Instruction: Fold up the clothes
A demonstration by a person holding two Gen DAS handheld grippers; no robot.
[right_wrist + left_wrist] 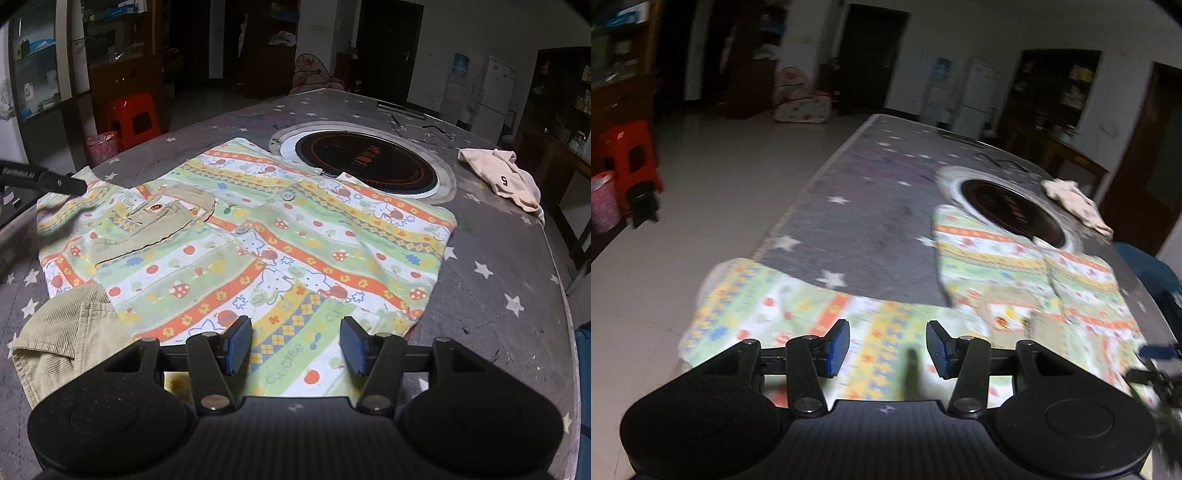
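We see the striped shirt spread flat on the starred table, its collar touching the round hob. Both grippers — left and right — hover over its near hem, jaws parted, gripping nothing. Corduroy trousers lie partly beneath; a cream garment lies well apart — bare tabletop between.

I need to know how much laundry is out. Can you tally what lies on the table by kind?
Patterned shirt: 1
Olive corduroy garments: 2, one on the shirt, one beside it
Cream garment: 1
Total: 4 pieces of clothing
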